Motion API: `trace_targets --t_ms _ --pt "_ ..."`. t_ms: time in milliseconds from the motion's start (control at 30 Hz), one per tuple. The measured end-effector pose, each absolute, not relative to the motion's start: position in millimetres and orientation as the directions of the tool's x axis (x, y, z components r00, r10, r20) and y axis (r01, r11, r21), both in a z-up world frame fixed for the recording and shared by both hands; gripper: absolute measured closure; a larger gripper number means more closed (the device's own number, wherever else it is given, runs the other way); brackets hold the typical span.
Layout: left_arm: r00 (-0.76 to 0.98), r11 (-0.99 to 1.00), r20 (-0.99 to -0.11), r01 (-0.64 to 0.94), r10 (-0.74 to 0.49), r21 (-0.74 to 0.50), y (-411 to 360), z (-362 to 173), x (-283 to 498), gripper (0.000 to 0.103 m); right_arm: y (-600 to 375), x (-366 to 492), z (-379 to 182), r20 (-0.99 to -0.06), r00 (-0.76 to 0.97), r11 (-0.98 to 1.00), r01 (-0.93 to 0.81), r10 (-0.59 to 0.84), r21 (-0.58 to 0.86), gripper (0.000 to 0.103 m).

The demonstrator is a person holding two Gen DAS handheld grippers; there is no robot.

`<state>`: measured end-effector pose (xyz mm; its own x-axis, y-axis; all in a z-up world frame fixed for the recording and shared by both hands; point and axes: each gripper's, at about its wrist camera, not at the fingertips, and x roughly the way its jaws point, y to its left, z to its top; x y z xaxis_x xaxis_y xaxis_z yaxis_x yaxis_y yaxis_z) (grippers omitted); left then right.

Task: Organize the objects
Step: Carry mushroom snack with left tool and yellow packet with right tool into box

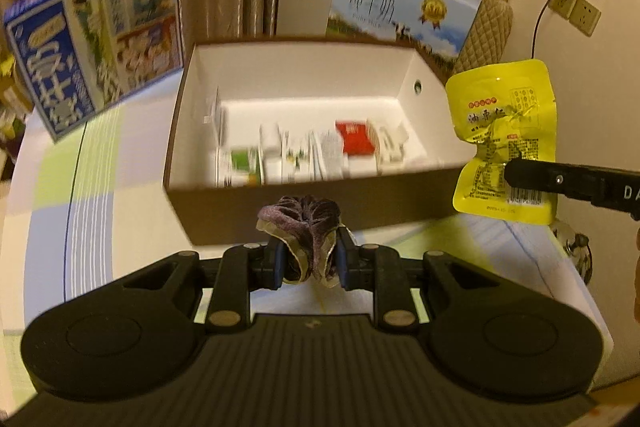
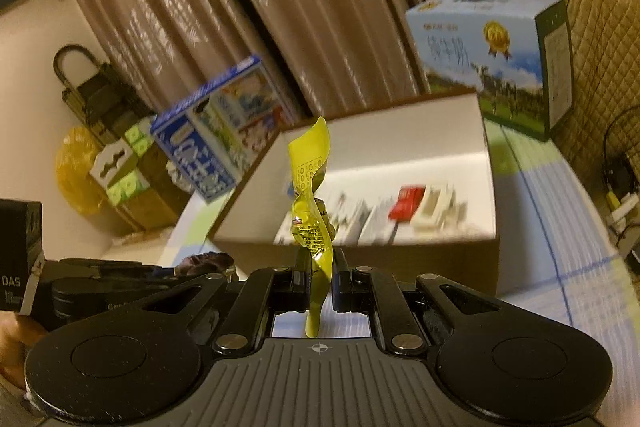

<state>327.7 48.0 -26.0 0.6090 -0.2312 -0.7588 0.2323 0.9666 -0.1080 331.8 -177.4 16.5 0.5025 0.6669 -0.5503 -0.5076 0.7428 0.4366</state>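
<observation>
My left gripper [image 1: 310,261] is shut on a crumpled purple snack packet [image 1: 302,227], held just in front of the near wall of an open brown box with a white inside [image 1: 288,71]. My right gripper [image 2: 322,283] is shut on a yellow snack packet [image 2: 314,195], held upright before the same box [image 2: 400,131]. In the left wrist view the yellow packet [image 1: 506,135] hangs at the box's right side, pinched by the right gripper's finger [image 1: 560,181]. Several small packs, one of them red [image 1: 356,137], lie in the box.
A blue printed box [image 1: 96,39] stands left of the open box. A light-blue milk carton [image 1: 404,7] stands behind it, beside a quilted cushion [image 1: 488,27]. The table has a checked cloth [image 1: 80,187]. Curtains hang behind. Bags and boxes [image 2: 120,163] sit at the left.
</observation>
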Motion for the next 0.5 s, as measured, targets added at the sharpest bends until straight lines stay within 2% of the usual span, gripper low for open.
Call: trace_targets --t_ms 267,500 --pt "0.632 0.962 -0.738 0.258 -0.237 -0.088 30 -13 377 0.083 -173 376 28 -0.519 0.535 0.745 -0.499 0.667 0.443 0.097" --pt "0.619 0.955 -0.744 0.284 -0.25 -0.085 13 -18 423 0.082 -166 412 14 -0.541 0.509 0.743 -0.477 0.669 0.47 0.097"
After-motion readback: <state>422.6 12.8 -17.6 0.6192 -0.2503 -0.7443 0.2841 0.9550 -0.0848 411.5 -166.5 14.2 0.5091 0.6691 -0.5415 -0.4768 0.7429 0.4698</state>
